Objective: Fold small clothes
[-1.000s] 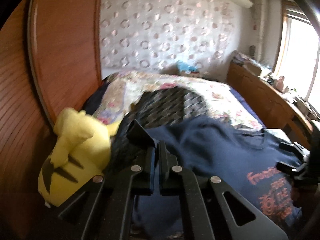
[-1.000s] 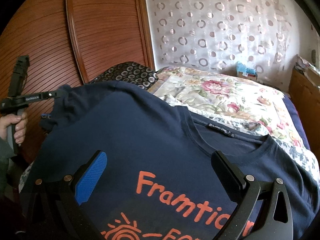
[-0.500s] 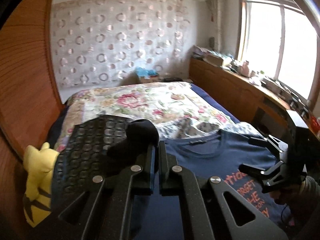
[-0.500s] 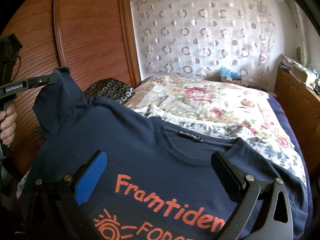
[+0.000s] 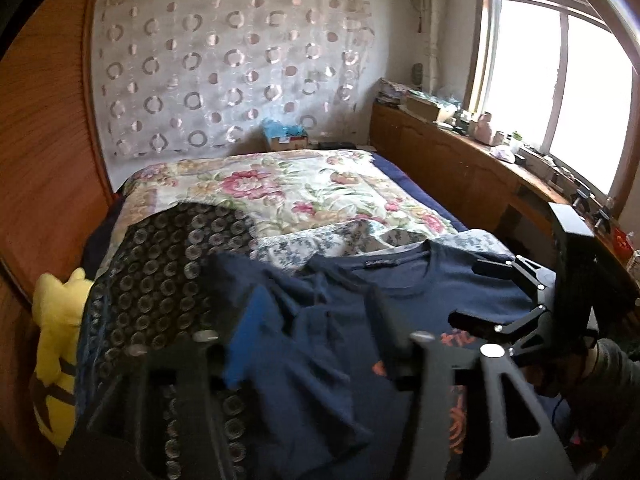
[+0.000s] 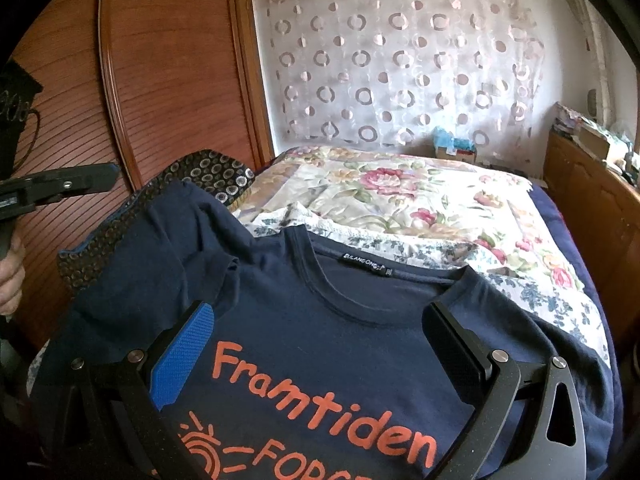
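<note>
A navy T-shirt (image 6: 360, 320) with orange "Framtiden" print lies front up on the bed, collar toward the far wall. Its left sleeve (image 6: 180, 248) lies folded in over the shoulder, rumpled. It also shows in the left wrist view (image 5: 420, 292). My left gripper (image 5: 316, 328) is open and empty just above the folded sleeve; in the right wrist view it sits at the left edge (image 6: 60, 188). My right gripper (image 6: 320, 344) is open and empty, hovering over the shirt's chest; in the left wrist view it sits at the right (image 5: 492, 292).
A dark circle-patterned cloth (image 5: 160, 280) lies left of the shirt. A yellow plush toy (image 5: 56, 344) leans against the wooden wardrobe (image 6: 140, 80). A floral quilt (image 6: 400, 192) covers the bed beyond. A wooden cabinet (image 5: 460, 160) with clutter runs along the right under the window.
My left gripper carried the sleeve rightward over the shirt, then opened and let it go; the sleeve now lies folded on the shoulder. The right gripper stayed open over the chest.
</note>
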### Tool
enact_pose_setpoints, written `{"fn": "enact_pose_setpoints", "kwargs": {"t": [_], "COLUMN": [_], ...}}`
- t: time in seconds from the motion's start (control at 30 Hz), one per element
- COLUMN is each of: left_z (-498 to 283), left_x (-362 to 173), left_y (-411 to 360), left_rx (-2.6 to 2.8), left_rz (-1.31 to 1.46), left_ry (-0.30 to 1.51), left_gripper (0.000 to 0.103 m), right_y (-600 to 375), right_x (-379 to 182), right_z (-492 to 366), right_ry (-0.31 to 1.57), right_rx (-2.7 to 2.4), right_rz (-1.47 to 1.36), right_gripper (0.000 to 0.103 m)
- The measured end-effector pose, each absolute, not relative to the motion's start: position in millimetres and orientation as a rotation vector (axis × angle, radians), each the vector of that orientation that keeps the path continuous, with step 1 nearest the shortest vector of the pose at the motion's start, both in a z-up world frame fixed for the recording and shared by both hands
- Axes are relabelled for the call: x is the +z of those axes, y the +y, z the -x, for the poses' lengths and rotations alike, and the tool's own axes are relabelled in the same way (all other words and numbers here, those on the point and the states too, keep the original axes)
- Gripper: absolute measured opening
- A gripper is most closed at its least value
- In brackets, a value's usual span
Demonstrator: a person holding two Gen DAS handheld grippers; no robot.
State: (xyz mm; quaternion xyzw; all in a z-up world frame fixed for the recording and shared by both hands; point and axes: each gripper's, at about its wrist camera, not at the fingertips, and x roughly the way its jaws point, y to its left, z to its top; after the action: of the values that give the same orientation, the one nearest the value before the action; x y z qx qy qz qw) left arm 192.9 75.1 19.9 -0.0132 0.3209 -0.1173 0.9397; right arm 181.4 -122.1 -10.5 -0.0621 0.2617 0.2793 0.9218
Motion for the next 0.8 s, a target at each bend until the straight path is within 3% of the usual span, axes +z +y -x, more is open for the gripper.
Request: {"fn": "enact_pose_setpoints", "kwargs": {"t": [0.2,0.3,0.37,0.47,0.73,0.8], "left_z": [-184,-179,-176,-175,-173,-174], "left_x": [2,-7,-11,-13,-19,-20], "left_y": [99,107,112,118,119,118], "left_rx": [-0.176,-0.131,-0.117,-0.103,-0.090,-0.089], "left_rz": [0.050,0.050,0.050,0.055,0.044,0.038], "left_ry": [0.674,0.675,0.682,0.680,0.681,0.686], "left_gripper": [0.069,0.069,0.069,0.069,0.069,0.069], "right_y": [-103,-90,-79,-61,-29,-25], "right_x": [-13,-16,-20,-25,-35,-40], "right_z": [-194,-208,-220,-248,-310,-318], "right_ry": [0.585,0.612,0.639,0.692,0.780,0.806], "right_rx": [0.659,0.713,0.755,0.814,0.875,0.885], "right_rz": [0.139,0.148,0.152,0.160,0.122,0.120], "right_gripper": [0.094,0.081,0.065,0.049,0.046,0.036]}}
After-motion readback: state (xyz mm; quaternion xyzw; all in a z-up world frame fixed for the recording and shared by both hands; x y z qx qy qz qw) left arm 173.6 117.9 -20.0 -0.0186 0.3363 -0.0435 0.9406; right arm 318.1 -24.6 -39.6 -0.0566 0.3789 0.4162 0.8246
